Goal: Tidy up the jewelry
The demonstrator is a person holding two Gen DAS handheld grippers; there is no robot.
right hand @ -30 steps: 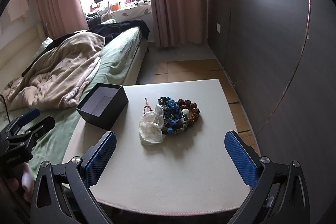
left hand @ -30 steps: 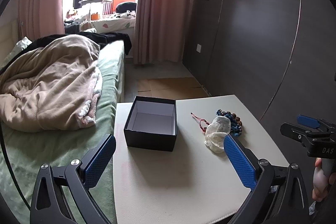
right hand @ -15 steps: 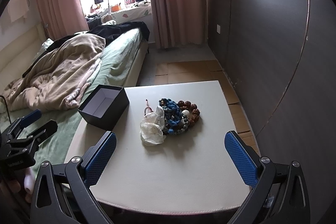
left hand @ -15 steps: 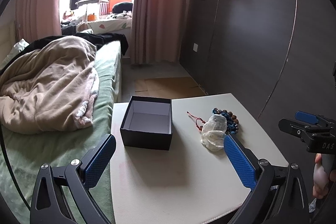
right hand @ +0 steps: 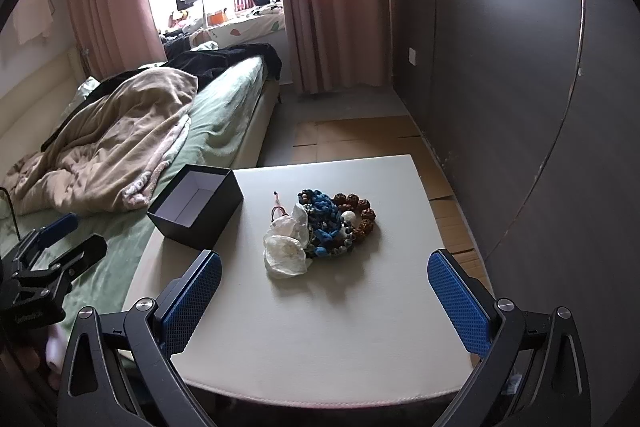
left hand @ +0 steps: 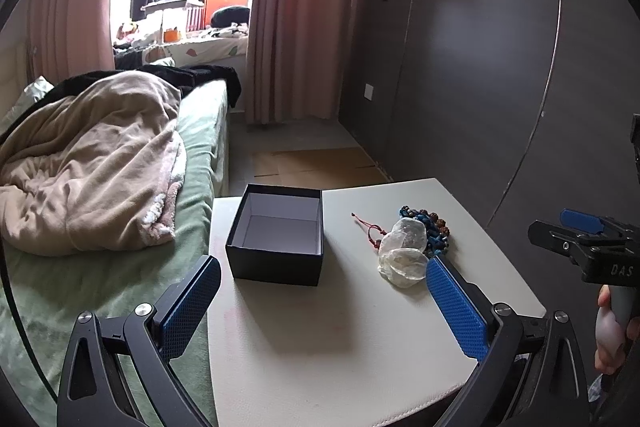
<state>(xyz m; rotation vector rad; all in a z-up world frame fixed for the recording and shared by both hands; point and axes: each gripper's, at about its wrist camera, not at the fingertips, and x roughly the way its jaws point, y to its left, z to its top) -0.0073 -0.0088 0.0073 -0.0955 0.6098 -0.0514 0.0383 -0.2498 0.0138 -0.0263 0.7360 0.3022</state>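
Black lidless gift box empty at table's bed-side edge, ready for loading. Jewelry pile (blue cord, brown beads, clear pouches) heaped mid-table, untouched. Left gripper and right gripper both spread wide, holding nothing, hovering short of table.
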